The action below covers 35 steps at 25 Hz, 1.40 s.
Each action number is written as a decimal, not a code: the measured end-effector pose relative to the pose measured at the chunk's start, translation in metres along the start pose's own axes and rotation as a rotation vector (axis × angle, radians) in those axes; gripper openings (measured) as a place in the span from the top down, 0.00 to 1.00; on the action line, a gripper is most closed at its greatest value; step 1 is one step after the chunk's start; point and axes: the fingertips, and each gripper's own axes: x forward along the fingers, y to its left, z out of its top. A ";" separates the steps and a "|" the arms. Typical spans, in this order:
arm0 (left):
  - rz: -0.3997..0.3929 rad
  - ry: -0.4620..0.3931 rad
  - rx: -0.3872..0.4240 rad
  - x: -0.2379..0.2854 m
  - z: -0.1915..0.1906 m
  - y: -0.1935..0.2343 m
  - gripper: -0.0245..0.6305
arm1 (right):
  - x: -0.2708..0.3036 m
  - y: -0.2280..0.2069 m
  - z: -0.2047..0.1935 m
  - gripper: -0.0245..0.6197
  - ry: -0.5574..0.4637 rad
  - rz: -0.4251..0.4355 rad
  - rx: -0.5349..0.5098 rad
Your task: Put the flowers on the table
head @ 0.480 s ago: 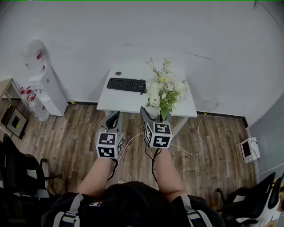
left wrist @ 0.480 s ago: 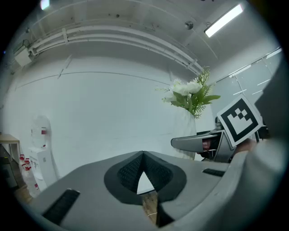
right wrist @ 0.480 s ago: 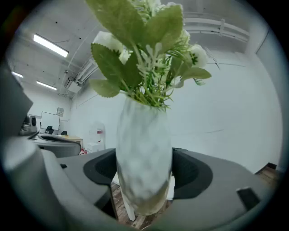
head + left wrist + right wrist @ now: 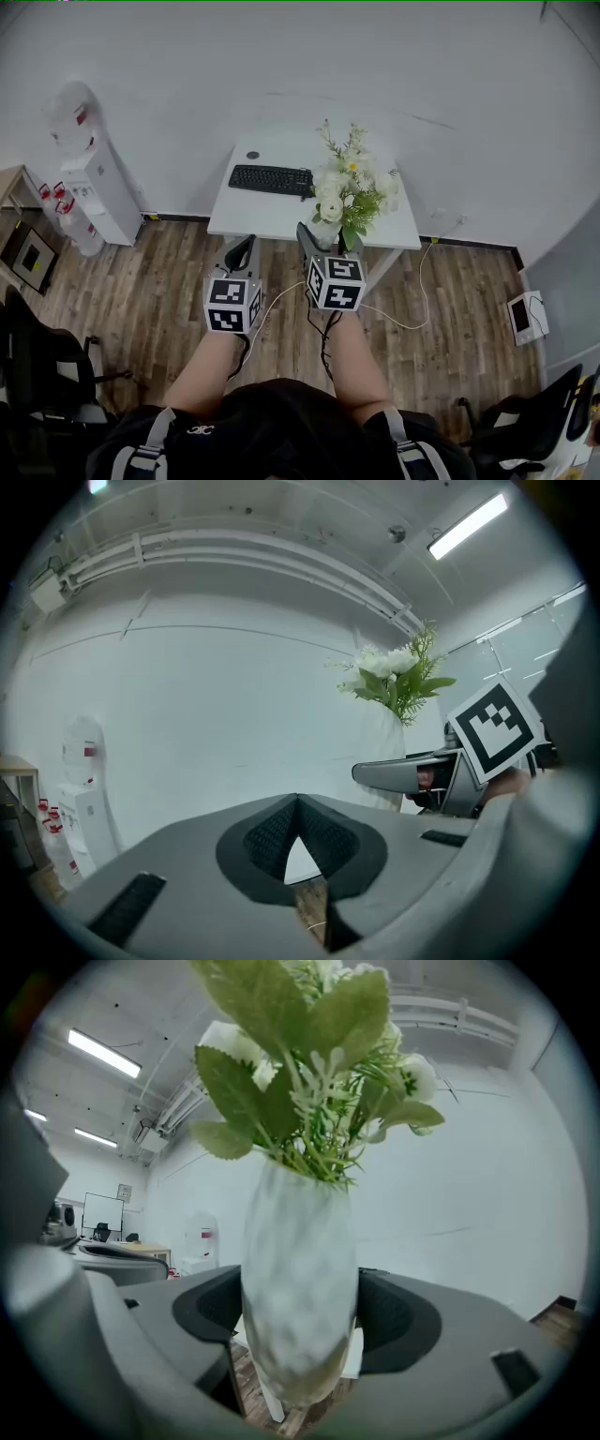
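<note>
A white vase [image 4: 324, 233] of white flowers [image 4: 353, 187] with green leaves hangs in front of the near edge of the white table [image 4: 281, 217]. My right gripper [image 4: 328, 241] is shut on the vase. In the right gripper view the vase [image 4: 300, 1307] fills the space between both pads, with the flowers [image 4: 309, 1063] rising above it. My left gripper [image 4: 240, 251] hangs beside it to the left, shut and holding nothing. In the left gripper view its tips [image 4: 298, 800] meet, and the flowers [image 4: 396, 672] and vase [image 4: 382, 752] show to the right.
A black keyboard [image 4: 270, 179] and a small round object [image 4: 252, 155] lie on the table. A white water dispenser [image 4: 94, 187] stands against the wall at left. Black chairs [image 4: 37, 366] flank me at both sides. A cable [image 4: 403, 323] runs across the wooden floor.
The right gripper with the vase has edged slightly forward and to the right, toward the table. The left gripper has hardly moved.
</note>
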 end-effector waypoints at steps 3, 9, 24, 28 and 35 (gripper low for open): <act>-0.001 -0.007 0.004 -0.002 -0.002 0.001 0.96 | -0.001 0.002 -0.001 0.39 -0.010 -0.005 -0.003; -0.023 -0.014 0.012 -0.001 -0.006 0.046 0.96 | 0.022 0.032 -0.002 0.39 -0.026 -0.034 0.004; -0.002 -0.006 0.000 0.027 -0.025 0.143 0.96 | 0.108 0.077 -0.005 0.39 -0.023 -0.032 -0.029; 0.011 0.005 0.006 0.057 -0.029 0.155 0.96 | 0.142 0.067 -0.007 0.39 -0.022 -0.020 -0.042; 0.024 0.033 0.004 0.148 -0.037 0.181 0.96 | 0.234 0.035 -0.011 0.39 -0.016 -0.008 -0.052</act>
